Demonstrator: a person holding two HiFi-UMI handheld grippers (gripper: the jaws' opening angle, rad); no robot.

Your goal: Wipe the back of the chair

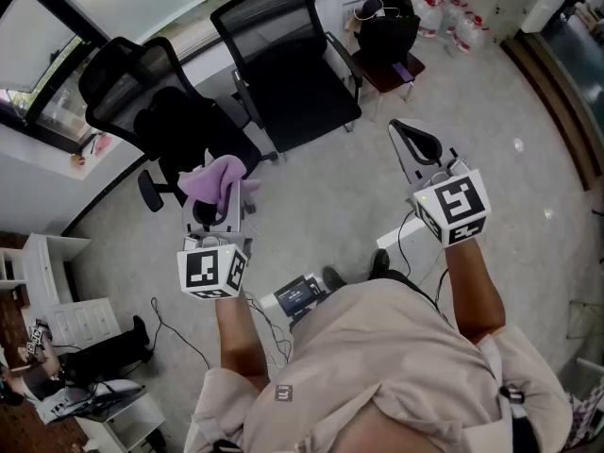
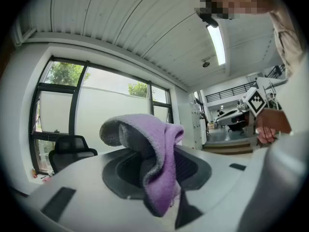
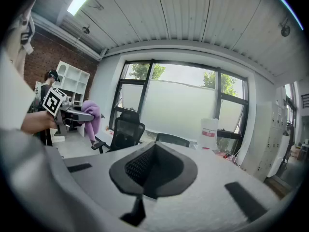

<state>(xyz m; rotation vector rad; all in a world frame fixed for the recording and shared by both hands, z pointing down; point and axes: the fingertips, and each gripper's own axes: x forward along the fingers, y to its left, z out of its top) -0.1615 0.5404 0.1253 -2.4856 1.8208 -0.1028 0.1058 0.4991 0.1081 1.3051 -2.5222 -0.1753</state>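
Head view has 2 black mesh chairs by the window wall, and honestly I can't tell for sure which 1 is meant. My guess is the swivel chair (image 1: 160, 121) with the headrest, since it's nearer to the cloth. Its backrest (image 1: 118, 78) stands upright with its front toward the person, so the rear side looks turned to the window. The other chair (image 1: 288, 74), no headrest, sits just beside it to the right.

The purple cloth (image 1: 219, 179) is bunched up and clamped in the jaws of the left gripper (image 1: 212, 213). The left gripper view shows it flopping over and down between the dark pads. It hangs in front of the swivel chair's seat and isn't touching the backrest. The right gripper (image 1: 415, 142) is held out over bare floor (image 1: 330, 187), well apart from both chairs, with its jaws pressed together on nothing.

So the wipe hasn't started, I'd say. To do it well, bring the cloth to the top edge of the backrest and work down in overlapping passes. Keep the fat part of the bunch against the mesh and the pressure light, because a swivel chair will probably roll or spin away. The free right gripper could brace the frame or an armrest. Watch that the loose tail doesn't snag on the headrest.
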